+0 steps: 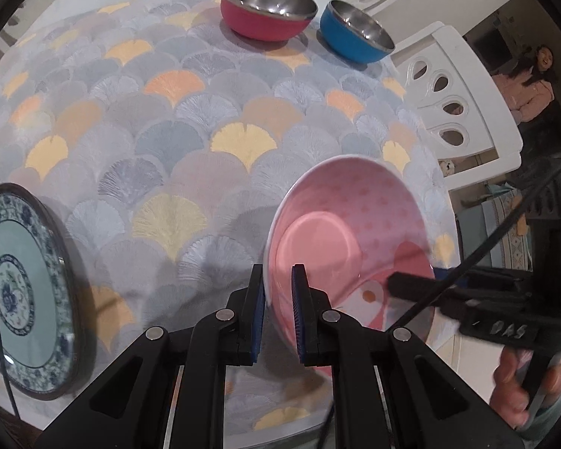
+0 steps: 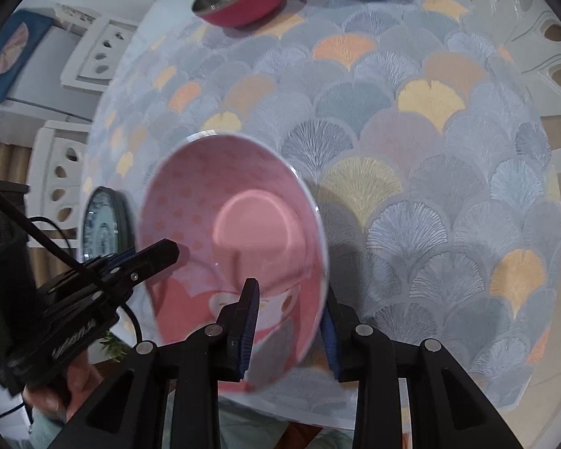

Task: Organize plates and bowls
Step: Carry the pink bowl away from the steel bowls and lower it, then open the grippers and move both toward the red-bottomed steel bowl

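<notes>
Fan-patterned cloth in grey, yellow and orange covered the table (image 1: 190,157), with white cut-out chairs (image 1: 463,104) around it. At the far edge stood a red bowl (image 1: 267,9) and a blue bowl (image 1: 357,31), both steel-lined, close together but apart. A blue-and-white plate (image 1: 26,288) lay near the left edge. The pink bowl (image 1: 348,232) sat tilted at the near edge. The left tool (image 1: 278,312) was clenched on its rim, one pad inside, one outside. The right tool (image 2: 290,321) straddled the opposite rim, pads not clearly pressing. Lettering on the tool bodies was unreadable. A person in pink stood in the background (image 1: 531,86).
</notes>
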Available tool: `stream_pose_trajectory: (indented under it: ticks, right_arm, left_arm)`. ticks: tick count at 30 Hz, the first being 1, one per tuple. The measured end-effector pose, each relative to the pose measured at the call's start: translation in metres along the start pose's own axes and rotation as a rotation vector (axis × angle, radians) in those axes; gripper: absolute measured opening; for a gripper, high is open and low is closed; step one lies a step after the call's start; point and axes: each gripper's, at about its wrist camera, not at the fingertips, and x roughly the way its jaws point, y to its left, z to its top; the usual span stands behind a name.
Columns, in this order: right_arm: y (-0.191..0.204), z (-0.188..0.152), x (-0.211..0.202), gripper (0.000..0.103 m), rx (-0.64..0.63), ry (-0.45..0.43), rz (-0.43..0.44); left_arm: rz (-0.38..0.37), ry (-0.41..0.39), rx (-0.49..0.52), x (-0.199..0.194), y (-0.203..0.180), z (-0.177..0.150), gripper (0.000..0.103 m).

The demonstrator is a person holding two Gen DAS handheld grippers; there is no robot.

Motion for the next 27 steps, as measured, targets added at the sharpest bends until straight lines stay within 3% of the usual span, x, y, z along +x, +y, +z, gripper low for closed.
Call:
stream_pose_trajectory:
  ticks: [7,14,16,17,20,24,27]
  right_arm:
    - [0.005,0.003,-0.057,0.031,-0.112,-0.104,0.047]
    - [0.033,0.033,-0.126,0.037,-0.205,-0.399,0.032]
    - [0.041,0.049,-0.132,0.038,-0.196,-0.437,0.033]
    - [0.044,0.061,-0.132,0.038,-0.186,-0.443,0.044]
    - [0.046,0.096,-0.12,0.038,-0.13,-0.436,0.083]
    - [0.037,0.135,-0.1,0.038,-0.052,-0.388,0.137]
    - [0.032,0.167,-0.078,0.047,-0.01,-0.363,0.127]
  left_arm:
    - [-0.005,-0.083,0.033,-0.041,0.008,0.019,0.012]
    - [0.017,-0.261,0.132,-0.089,-0.013,0.075,0.012]
    - [0.023,-0.303,0.158,-0.097,-0.019,0.099,0.012]
    - [0.021,-0.318,0.165,-0.1,-0.021,0.11,0.012]
    - [0.005,-0.343,0.154,-0.101,-0.02,0.147,0.043]
    - [0.011,-0.327,0.119,-0.083,-0.001,0.19,0.043]
    - [-0.016,-0.268,0.058,-0.054,0.019,0.22,0.043]
